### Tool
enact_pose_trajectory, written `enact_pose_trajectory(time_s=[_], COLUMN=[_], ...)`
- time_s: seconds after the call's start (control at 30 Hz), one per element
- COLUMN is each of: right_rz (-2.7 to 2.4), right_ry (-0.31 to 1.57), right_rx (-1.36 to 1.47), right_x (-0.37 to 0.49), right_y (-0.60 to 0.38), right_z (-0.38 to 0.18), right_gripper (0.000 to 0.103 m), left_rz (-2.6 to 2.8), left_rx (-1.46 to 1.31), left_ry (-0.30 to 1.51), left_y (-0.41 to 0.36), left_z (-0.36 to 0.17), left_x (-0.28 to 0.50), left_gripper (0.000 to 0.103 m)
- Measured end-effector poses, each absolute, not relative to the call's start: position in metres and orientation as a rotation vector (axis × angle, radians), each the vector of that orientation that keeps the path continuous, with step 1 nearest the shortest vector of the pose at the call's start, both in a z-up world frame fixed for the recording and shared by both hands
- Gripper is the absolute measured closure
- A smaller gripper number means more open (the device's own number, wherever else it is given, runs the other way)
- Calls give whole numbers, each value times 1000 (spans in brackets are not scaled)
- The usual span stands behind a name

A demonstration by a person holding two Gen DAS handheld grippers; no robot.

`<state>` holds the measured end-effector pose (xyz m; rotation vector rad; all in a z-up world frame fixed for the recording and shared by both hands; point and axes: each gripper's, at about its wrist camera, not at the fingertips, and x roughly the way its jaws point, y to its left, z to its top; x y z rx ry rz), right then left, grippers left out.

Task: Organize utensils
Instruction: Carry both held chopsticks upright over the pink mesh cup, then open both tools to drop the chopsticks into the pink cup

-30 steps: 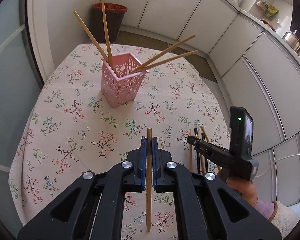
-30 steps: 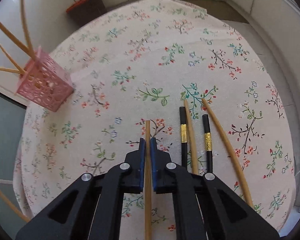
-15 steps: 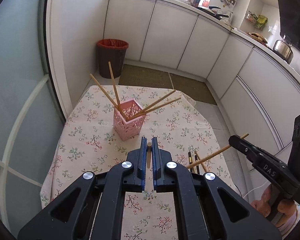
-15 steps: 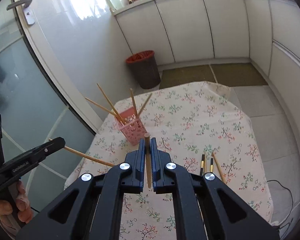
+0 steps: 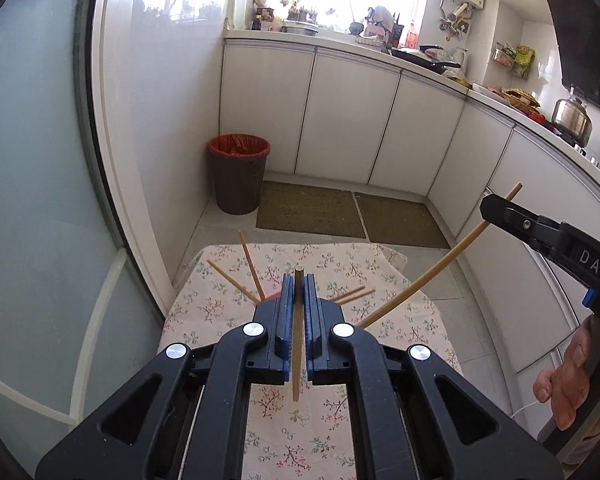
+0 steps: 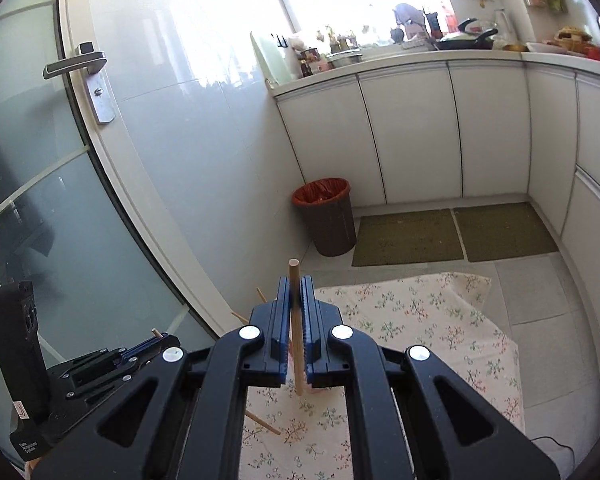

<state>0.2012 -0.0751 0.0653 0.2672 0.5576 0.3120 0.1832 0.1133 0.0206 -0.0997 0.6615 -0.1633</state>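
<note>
White kitchen cabinets (image 5: 348, 120) line the far walls, with a frosted glass door (image 6: 40, 208) on the left. On the floor in front of the cabinets lie two green mats (image 5: 312, 210), and a brown bin (image 5: 239, 174) with a red liner stands in the corner. Below both cameras sits the worktop (image 5: 352, 276) under a floral cloth. A pink holder (image 5: 274, 294) stands on it — mostly hidden behind the left tongs (image 5: 299, 280) — with four chopsticks (image 5: 251, 264) fanning out of it.

The left tongs are clamped on a wooden chopstick (image 5: 297, 344) that runs lengthwise between the blue pads, its tip poking just past them, high above the cloth. The right tongs (image 6: 295, 282) grip another wooden chopstick (image 6: 296, 336) the same way — seen from the left camera, that stick (image 5: 428, 272) slants down from the right tongs (image 5: 490, 208) toward the worktop. A hand (image 5: 568, 380) holds the right tool at the frame's edge.
</note>
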Motion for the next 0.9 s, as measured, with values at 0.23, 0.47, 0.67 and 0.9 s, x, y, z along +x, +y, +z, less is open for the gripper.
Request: enact_pose_trajectory(time_s=[0.23, 0.47, 0.67, 0.9], right_rz=[306, 288, 325, 280], right_ry=[549, 576, 629, 557], right_rx=[233, 214, 241, 238], right_x=[249, 289, 315, 298], right_y=[-53, -41, -38, -50], right_z=[56, 24, -11, 3], right_gripper=[97, 97, 94, 71], left_rz=[-117, -95, -158, -130], left_rx=[-101, -115, -189, -205], left_ry=[617, 662, 747, 680], left_y=[111, 113, 118, 130], left_z=[35, 14, -24, -13], left_x=[224, 265, 287, 269], left_gripper=[99, 99, 96, 91])
